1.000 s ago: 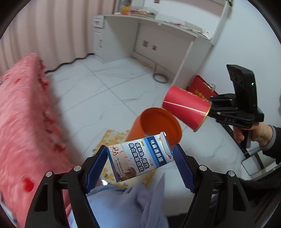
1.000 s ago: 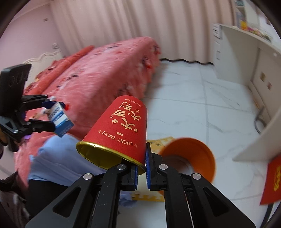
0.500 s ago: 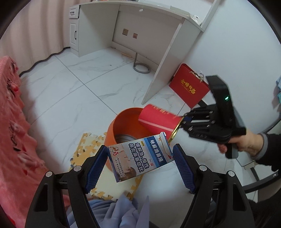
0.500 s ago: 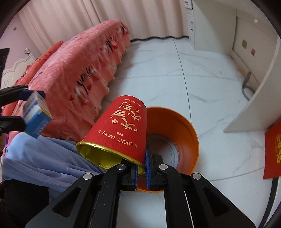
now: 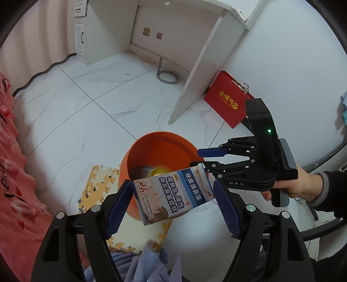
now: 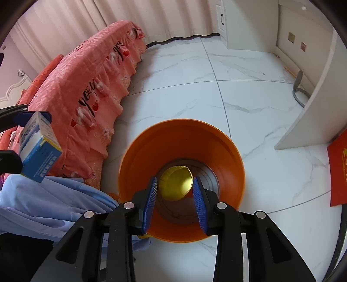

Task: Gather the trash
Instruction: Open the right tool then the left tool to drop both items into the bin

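Left tool (image 5: 173,201) pinching glossy cardboard carton (image 5: 173,195), right tool (image 6: 175,198) just spread, round orange bin (image 6: 227,151)

**Around the room**

A red gift box (image 5: 225,102) is leaning against the wall at 2 o'clock, beside the white desk (image 5: 195,65). A pink bedspread (image 6: 91,91) is hanging at 10 o'clock. A foam mat (image 5: 99,184) is lying at 7 o'clock.

White marble-look tile floor (image 6: 216,104) with dark grout lines. Bed with coral-pink frilled cover (image 6: 91,91) at left, pale pleated curtains (image 6: 130,19) behind it. White desk (image 5: 195,43) with drawer unit against white wall (image 5: 282,65). Yellow foam puzzle mat (image 5: 97,186) on floor. Even daylight.
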